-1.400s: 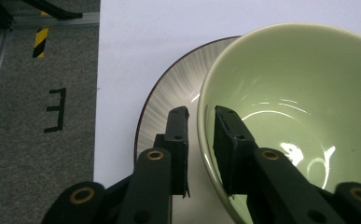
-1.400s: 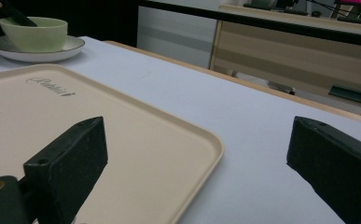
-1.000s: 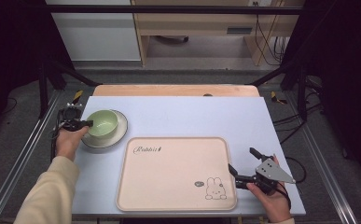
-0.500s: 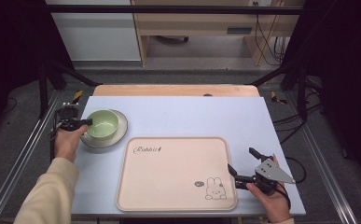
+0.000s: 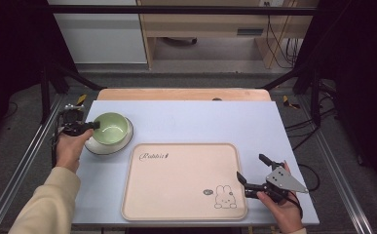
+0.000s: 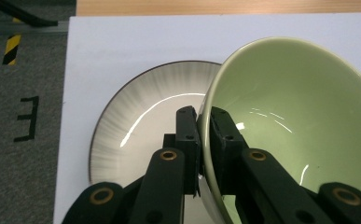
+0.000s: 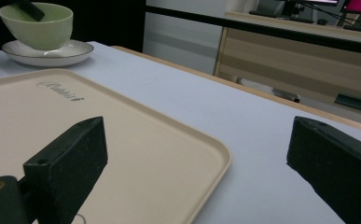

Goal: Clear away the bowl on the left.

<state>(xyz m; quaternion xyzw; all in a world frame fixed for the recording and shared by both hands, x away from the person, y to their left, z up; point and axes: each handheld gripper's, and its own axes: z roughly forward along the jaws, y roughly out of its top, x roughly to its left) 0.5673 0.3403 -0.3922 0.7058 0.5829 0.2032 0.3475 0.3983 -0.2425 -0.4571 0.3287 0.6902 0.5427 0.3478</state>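
Observation:
A pale green bowl point(image 5: 112, 127) sits on a white plate with a dark rim point(image 5: 94, 147) at the table's left. My left gripper point(image 5: 92, 126) is shut on the bowl's near-left rim, one jaw inside and one outside. The left gripper view shows the jaws pinching the bowl point(image 6: 290, 116) over the plate point(image 6: 141, 116), with the bowl slightly tilted. My right gripper point(image 5: 250, 166) stands open over the right edge of a beige rabbit-print tray point(image 5: 181, 180). In the right gripper view the gripper point(image 7: 194, 154) holds nothing, and the bowl point(image 7: 40, 28) and plate point(image 7: 52, 53) lie far off.
The light blue table top point(image 5: 225, 122) has bare room behind and right of the tray point(image 7: 99, 126). A wooden strip point(image 5: 181, 94) runs along its far edge. Metal frame rails flank both sides, with cables on the floor at the right.
The left gripper and the bowl have shifted slightly right and away on the plate. The right gripper has barely moved.

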